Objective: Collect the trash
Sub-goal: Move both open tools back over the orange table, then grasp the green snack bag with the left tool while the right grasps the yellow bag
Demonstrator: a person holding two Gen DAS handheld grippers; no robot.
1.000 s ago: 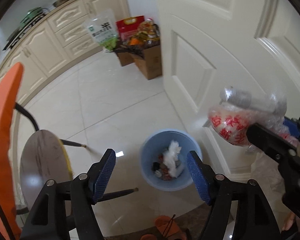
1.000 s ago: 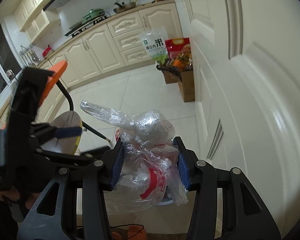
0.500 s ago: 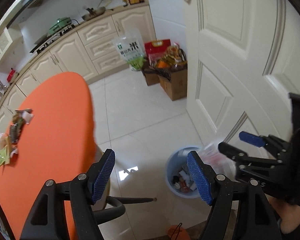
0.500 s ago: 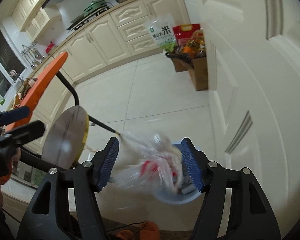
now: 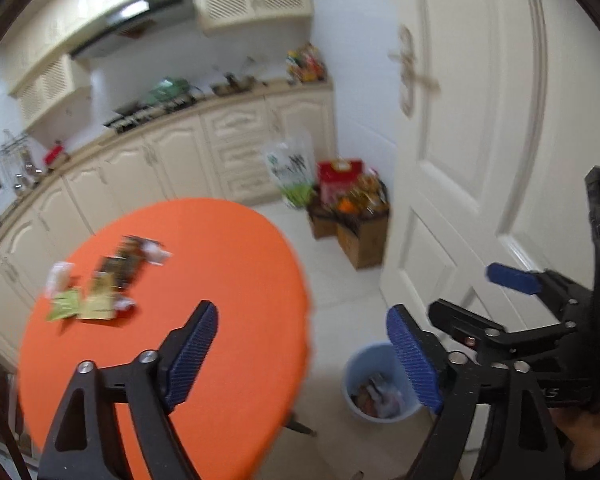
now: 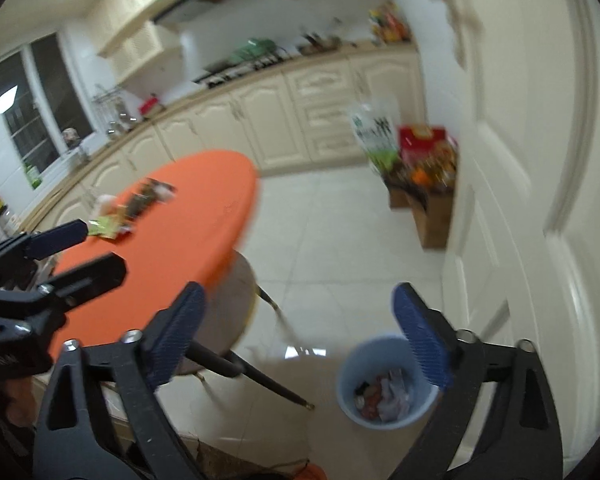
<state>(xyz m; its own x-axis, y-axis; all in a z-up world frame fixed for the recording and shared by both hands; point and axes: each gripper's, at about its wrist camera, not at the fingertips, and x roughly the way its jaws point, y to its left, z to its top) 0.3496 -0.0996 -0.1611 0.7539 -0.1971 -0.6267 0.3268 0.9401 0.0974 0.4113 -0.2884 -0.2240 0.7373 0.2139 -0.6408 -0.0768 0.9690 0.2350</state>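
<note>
Wrappers (image 5: 100, 280) on table, beyond left gripper (image 5: 300, 356) (jaws apart)

No legible text: print on the white-green bag (image 5: 291, 168) too blurred.

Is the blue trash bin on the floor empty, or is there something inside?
Not empty. The blue trash bin stands upright and open, with crumpled wrappers and scraps covering its bottom in both views.

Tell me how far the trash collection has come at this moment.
Done: some trash lies in the round blue plastic bin. In hand: nothing; the jaws of the left gripper and right gripper have just opened and are empty. Left: the small wrappers on the round orange table.
</note>
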